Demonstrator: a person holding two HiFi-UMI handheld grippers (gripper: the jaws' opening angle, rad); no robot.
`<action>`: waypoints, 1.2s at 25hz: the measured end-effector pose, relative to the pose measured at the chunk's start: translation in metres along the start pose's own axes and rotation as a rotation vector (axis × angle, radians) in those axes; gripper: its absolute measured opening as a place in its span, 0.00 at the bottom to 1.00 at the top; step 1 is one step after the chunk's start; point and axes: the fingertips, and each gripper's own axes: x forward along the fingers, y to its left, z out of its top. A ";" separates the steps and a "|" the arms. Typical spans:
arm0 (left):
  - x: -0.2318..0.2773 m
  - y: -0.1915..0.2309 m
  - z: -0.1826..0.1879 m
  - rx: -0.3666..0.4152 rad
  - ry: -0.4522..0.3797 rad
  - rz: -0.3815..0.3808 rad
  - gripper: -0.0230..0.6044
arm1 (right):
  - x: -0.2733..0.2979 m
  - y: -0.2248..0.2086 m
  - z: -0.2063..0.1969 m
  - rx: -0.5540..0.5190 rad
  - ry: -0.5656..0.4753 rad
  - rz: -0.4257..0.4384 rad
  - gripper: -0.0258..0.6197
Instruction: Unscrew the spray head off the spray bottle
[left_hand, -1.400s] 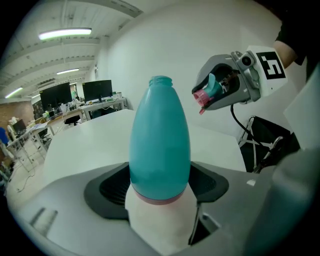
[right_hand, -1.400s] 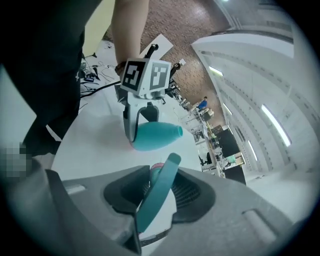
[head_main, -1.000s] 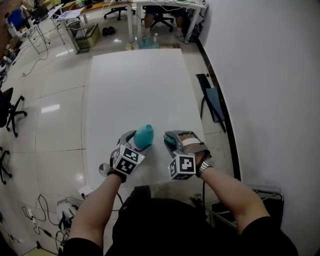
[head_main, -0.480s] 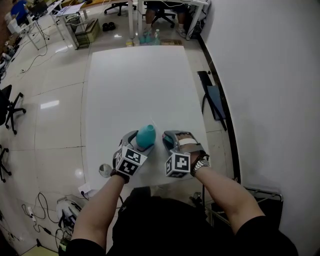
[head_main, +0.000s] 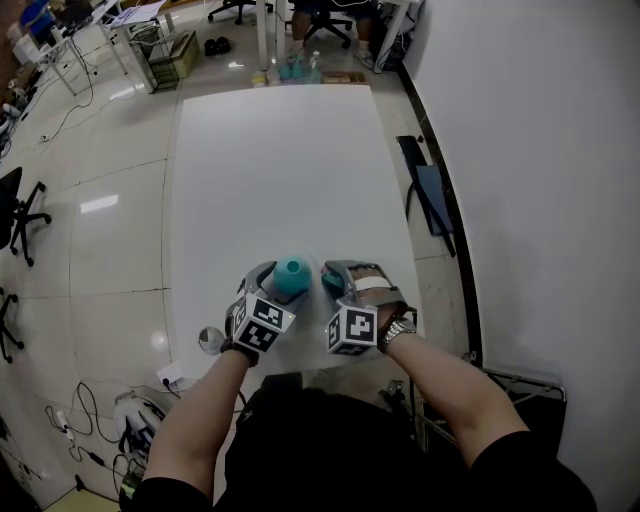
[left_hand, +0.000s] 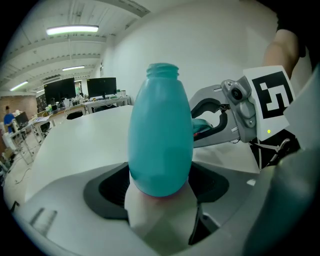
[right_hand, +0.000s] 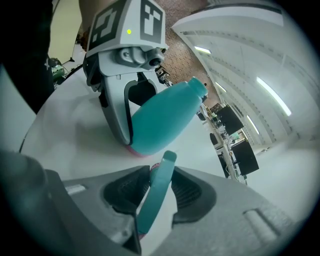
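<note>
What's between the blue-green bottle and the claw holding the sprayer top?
Nothing but bare white table. The right gripper view shows that small gap between the bottle and the right claw, which grips the spray head.

spray bottle (left_hand: 161, 135): teal, neck uncapped | spray head (right_hand: 156, 200): teal, detached, alongside

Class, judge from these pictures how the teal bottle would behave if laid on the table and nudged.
The bottle is round and tapered, so on its side it would probably roll in a curve across the table. Its smooth wall may slip between the jaws of the left gripper. It is opaque, so its weight is uncertain.
</note>
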 end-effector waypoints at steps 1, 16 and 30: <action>0.000 0.000 0.000 0.005 0.003 -0.001 0.66 | 0.000 0.001 0.001 0.001 -0.001 0.002 0.23; -0.006 -0.001 -0.008 0.049 0.028 0.007 0.72 | -0.001 0.019 0.006 0.043 -0.047 0.081 0.42; -0.021 -0.004 -0.008 0.058 0.017 0.058 0.69 | -0.016 0.023 0.007 0.056 -0.067 0.068 0.42</action>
